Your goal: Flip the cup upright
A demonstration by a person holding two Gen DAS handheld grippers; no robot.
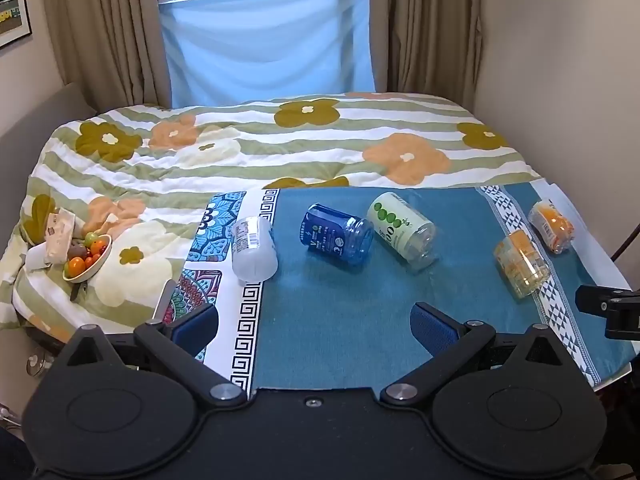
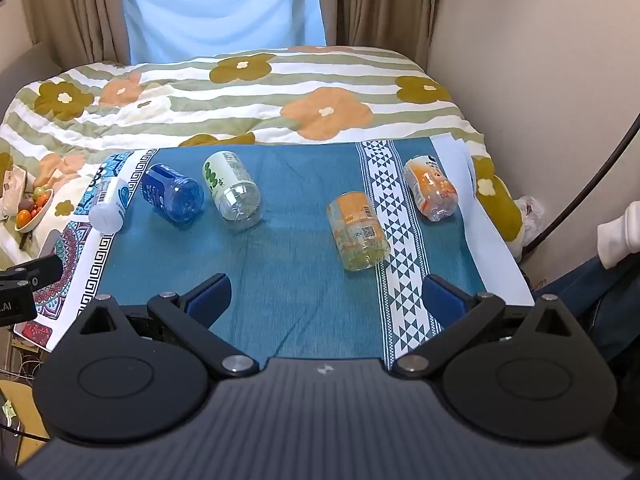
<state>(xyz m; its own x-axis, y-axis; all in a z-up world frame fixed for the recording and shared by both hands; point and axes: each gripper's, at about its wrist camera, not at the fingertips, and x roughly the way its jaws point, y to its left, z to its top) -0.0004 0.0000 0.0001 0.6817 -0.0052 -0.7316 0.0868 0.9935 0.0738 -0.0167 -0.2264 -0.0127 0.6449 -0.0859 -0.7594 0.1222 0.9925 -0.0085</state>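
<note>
Several plastic cups lie on their sides on a blue cloth (image 1: 320, 320) (image 2: 288, 264): a white cup (image 1: 253, 249) (image 2: 107, 205), a blue cup (image 1: 335, 234) (image 2: 172, 192), a green-labelled clear cup (image 1: 402, 225) (image 2: 232, 189), a yellow-orange cup (image 1: 520, 261) (image 2: 357, 230) and an orange cup (image 1: 551, 225) (image 2: 430, 187). My left gripper (image 1: 314, 326) is open and empty, near the front edge, before the white and blue cups. My right gripper (image 2: 325, 299) is open and empty, just before the yellow-orange cup.
The cloth lies on a bed with a flowered quilt (image 1: 260, 148) (image 2: 240, 92). A bowl of fruit (image 1: 87, 258) (image 2: 34, 208) sits on the quilt at the left. Walls and curtains close in the back and right. The person's leg (image 2: 616, 280) is at the right.
</note>
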